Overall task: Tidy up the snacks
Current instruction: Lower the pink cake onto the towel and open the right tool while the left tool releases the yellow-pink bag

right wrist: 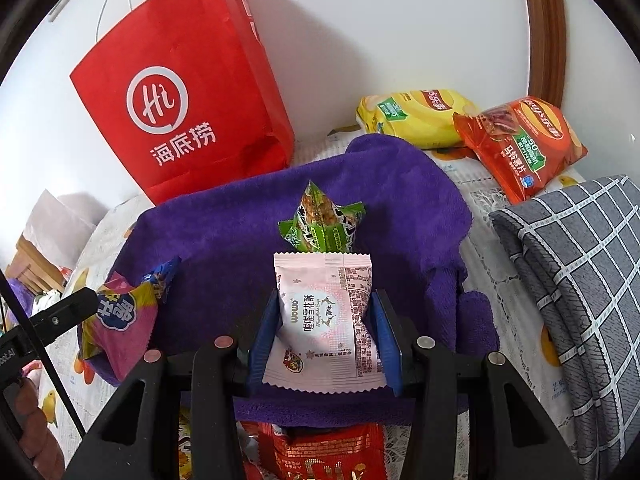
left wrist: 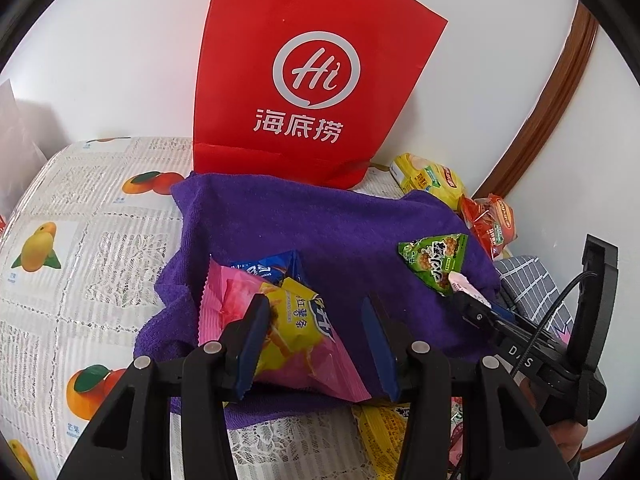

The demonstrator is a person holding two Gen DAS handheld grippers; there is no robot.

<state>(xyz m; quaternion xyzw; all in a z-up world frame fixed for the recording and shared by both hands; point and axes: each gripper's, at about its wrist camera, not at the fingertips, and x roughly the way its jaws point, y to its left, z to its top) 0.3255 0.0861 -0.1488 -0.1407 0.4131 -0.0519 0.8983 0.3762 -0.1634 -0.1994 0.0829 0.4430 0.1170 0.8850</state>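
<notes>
My right gripper (right wrist: 326,338) is clamped on a pale pink snowflake-crisp packet (right wrist: 326,312) — the blue pads press its two side edges and the flat, crimp-edged wrapper bows a little between them, hanging just over the near part of the purple towel (right wrist: 224,240). My left gripper (left wrist: 316,344) has a pink-and-yellow sweet-potato-stick bag (left wrist: 288,332) between its jaws; the left pad sits against the crinkled film, but I cannot tell whether the right pad touches it, so I would not call that a sure grip.

On the towel, to the left, that bag lies partly over a blue packet (left wrist: 268,266); toward the right rests a small green triangular packet (right wrist: 324,224), puffy and glossy. The towel itself is thick, soft terry, rumpled at its edges.

I judge the sorting to be in its middle: a few small snacks are gathered on the towel, while much is left. A yellow chip bag (right wrist: 416,116) and an orange chip bag (right wrist: 524,144), both shiny and pillow-shaped, lie far right off the towel by the wall, and a red foil packet (right wrist: 320,452) waits at the near edge. The stiff red paper bag (right wrist: 180,92) stands at the far side on the lace-and-fruit tablecloth (left wrist: 72,208) — nothing shows of what is in it.
</notes>
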